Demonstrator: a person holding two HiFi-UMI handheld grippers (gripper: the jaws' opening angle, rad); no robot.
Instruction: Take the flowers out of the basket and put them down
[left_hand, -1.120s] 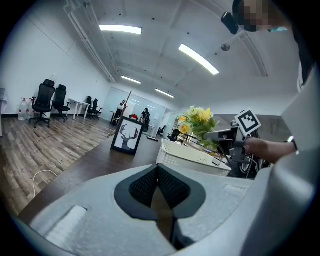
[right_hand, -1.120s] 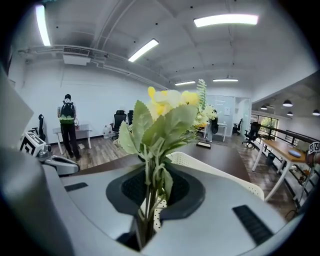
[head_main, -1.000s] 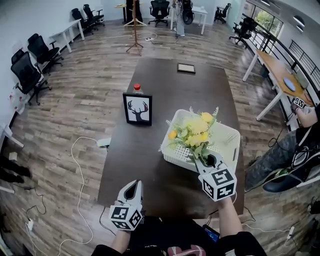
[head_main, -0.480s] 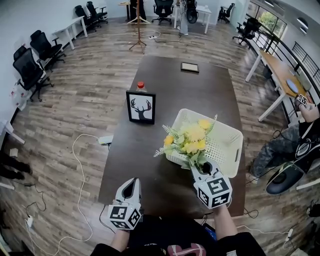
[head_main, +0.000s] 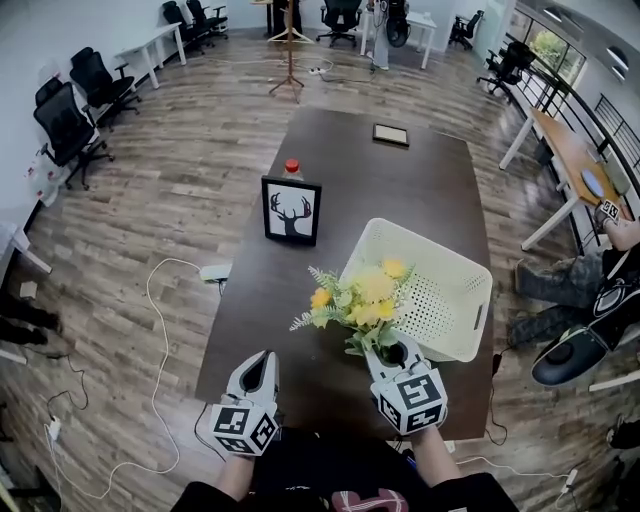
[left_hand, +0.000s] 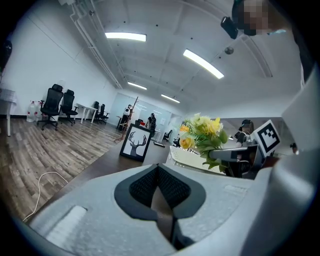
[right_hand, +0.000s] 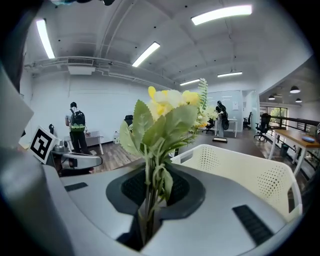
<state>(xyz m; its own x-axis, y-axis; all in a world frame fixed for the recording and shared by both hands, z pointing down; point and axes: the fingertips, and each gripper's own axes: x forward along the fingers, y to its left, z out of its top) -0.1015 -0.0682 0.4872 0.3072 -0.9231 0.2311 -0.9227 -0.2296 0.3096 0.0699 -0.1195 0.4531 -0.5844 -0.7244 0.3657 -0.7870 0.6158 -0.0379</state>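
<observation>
A bunch of yellow flowers (head_main: 362, 300) with green leaves hangs over the dark table (head_main: 280, 330), at the near left corner of the white perforated basket (head_main: 470, 330). My right gripper (head_main: 392, 352) is shut on its stems, seen in the right gripper view with the stems (right_hand: 149, 200) pinched between the pads and the blooms (right_hand: 167, 112) standing above them. My left gripper (head_main: 262, 368) hovers near the table's front edge, left of the bouquet. Its jaws are shut and hold nothing (left_hand: 159, 172). From the left gripper view the flowers (left_hand: 202, 134) show to the right.
A framed deer picture (head_main: 291, 211) stands mid-table with a red-capped bottle (head_main: 292, 168) behind it. A small flat frame (head_main: 391, 134) lies at the far end. A seated person (head_main: 600, 290) is at the right. A white cable (head_main: 160, 330) runs over the floor at the left.
My right gripper has carried the flowers out of the basket, leftward and toward me, and a little lower. The left gripper has stayed where it was.
</observation>
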